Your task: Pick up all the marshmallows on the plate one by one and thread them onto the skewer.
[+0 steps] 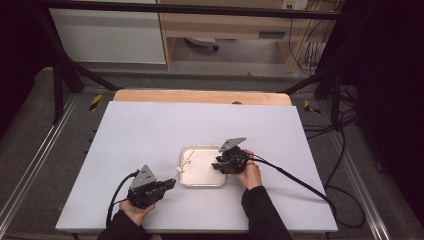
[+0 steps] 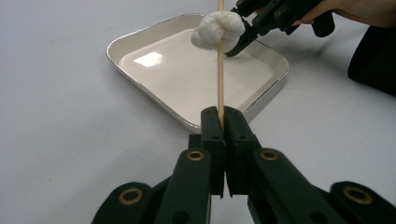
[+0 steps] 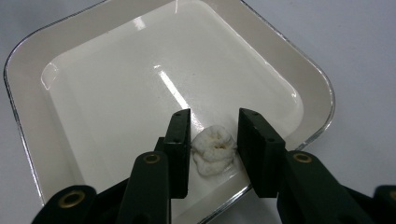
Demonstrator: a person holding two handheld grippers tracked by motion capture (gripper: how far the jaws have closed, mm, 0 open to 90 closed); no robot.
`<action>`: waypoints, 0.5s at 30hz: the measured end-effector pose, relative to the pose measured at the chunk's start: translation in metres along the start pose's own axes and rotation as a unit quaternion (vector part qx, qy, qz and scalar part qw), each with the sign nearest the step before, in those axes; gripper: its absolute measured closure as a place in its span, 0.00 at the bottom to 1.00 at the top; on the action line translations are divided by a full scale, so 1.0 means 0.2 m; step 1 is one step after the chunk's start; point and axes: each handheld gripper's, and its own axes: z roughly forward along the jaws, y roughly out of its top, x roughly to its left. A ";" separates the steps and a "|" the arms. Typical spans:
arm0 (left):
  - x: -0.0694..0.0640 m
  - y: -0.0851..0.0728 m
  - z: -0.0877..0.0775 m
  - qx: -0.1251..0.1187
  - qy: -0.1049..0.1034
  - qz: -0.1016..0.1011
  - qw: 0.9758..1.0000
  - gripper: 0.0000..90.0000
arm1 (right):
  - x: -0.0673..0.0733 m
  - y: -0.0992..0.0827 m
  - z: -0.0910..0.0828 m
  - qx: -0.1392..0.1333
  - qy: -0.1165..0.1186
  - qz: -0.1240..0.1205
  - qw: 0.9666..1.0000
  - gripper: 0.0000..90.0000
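**Q:** Where's the marshmallow sitting right now?

**Me:** The marshmallow [image 2: 217, 29] is threaded on a thin wooden stick [image 2: 221, 70], up near the far end of it, hanging over the white tray [image 2: 140, 37]. In my right gripper view the same white lump [image 3: 214, 150] sits between the two jaws, just above the tray's near rim [image 3: 306, 135].

**Q:** And who's got hold of what?

**Me:** My left gripper [image 2: 221, 122] is clamped fully on the bottom of the stick, jaws pressed together with just the stick between them. My right gripper [image 3: 214, 151] is partly open. The left jaw looks like it's about touching the marshmallow, the right jaw has a small gap showing, so I wouldn't call it a grip.

**Q:** How's it all laid out on the table?

**Me:** From the high view, the tray [image 1: 186, 181] is around the middle of the white table [image 1: 150, 130]. Left gripper [image 1: 167, 185] is just beside the tray's left edge, right gripper [image 1: 217, 165] over its right side, with my hand [image 1: 248, 172] behind it and a black cable [image 1: 295, 180] trailing off to the right.
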 end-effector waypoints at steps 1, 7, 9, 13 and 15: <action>0.00 0.00 0.00 0.000 0.000 0.000 1.000 0.98 | 0.00 0.00 0.00 -0.001 0.000 0.001 1.000 0.74; 0.00 0.00 0.00 0.002 -0.001 0.003 1.000 0.98 | 0.01 0.00 0.00 0.000 -0.006 0.006 1.000 0.78; 0.00 0.00 0.00 0.000 -0.001 0.002 1.000 0.98 | 0.00 0.00 0.00 -0.001 -0.007 0.006 1.000 0.79; 0.00 0.00 0.00 0.000 -0.002 0.003 1.000 0.98 | 0.01 0.00 -0.01 -0.006 -0.001 0.014 1.000 0.80; 0.00 0.00 0.00 0.000 -0.002 0.004 1.000 0.98 | 0.01 0.01 -0.02 -0.013 0.003 0.019 1.000 0.80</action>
